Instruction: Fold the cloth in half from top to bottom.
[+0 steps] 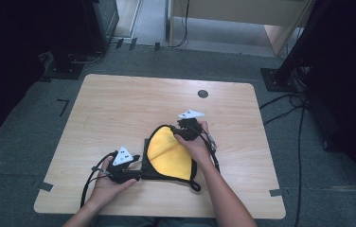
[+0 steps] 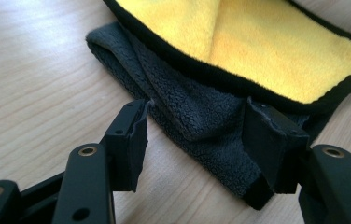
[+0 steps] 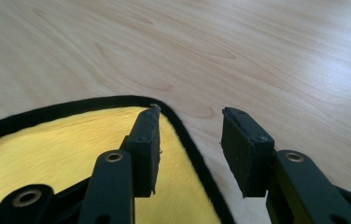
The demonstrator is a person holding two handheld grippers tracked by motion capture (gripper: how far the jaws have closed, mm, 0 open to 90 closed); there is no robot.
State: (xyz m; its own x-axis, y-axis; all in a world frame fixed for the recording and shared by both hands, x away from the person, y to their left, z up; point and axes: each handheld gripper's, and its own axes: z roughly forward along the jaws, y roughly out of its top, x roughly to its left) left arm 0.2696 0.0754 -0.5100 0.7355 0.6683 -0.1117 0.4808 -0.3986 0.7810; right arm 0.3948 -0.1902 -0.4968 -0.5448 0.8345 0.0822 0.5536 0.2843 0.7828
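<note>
Both grippers flank cloth [image 1: 169, 151].

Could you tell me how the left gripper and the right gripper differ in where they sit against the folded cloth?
The left gripper straddles a thick grey fold of the cloth at its near left corner, while the right gripper hangs over the thin black-edged yellow corner at the far end. The left jaws have fabric between them; the right jaws have the cloth's edge and bare table below them. Both stand open, neither pressing the cloth.
</note>
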